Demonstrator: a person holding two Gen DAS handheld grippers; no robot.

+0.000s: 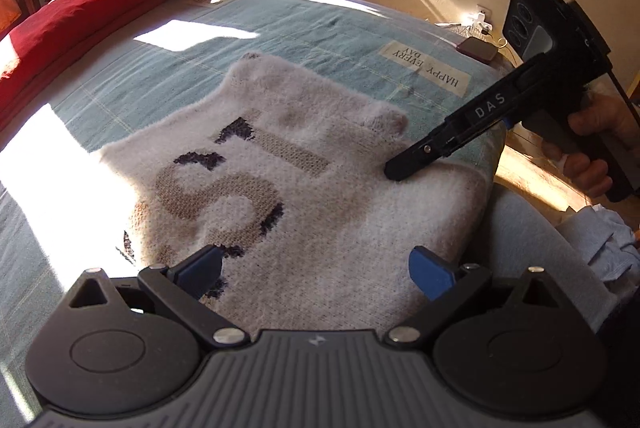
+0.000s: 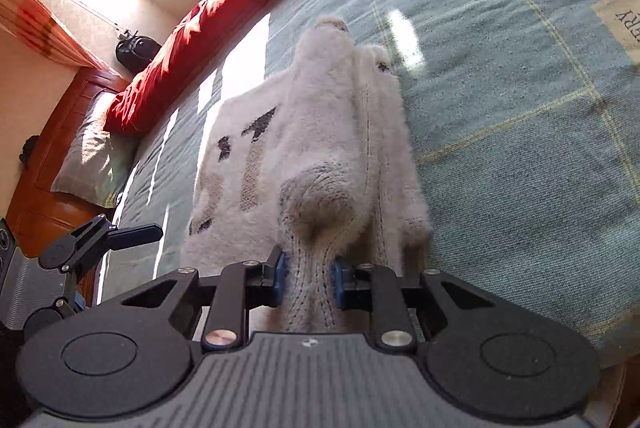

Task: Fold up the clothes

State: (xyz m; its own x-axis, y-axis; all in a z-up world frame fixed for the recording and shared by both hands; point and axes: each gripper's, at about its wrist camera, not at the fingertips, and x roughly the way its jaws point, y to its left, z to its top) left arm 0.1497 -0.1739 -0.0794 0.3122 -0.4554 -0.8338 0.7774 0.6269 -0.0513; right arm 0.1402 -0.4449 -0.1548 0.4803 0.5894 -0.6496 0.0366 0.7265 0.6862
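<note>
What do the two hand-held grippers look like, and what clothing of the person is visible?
Both are black plastic with a grey ribbed body, silver pivot screws and blue pads. The left gripper shows two round black discs. The right gripper has white letters "DAS" on its finger, a pistol handle and a thin dark cable behind. A light grey-blue sleeve shows below the handle.

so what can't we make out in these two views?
- Sweater near hem: left wrist view, hidden under the left tongs body.
- Lettering: right wrist view, a raised fold covers most of it.
- Right tongs pads: right wrist view, sunk in bunched knit; left wrist view shows only the side.
- Bed label: right wrist view, cut off by the edge.
- Person: only a hand.
</note>
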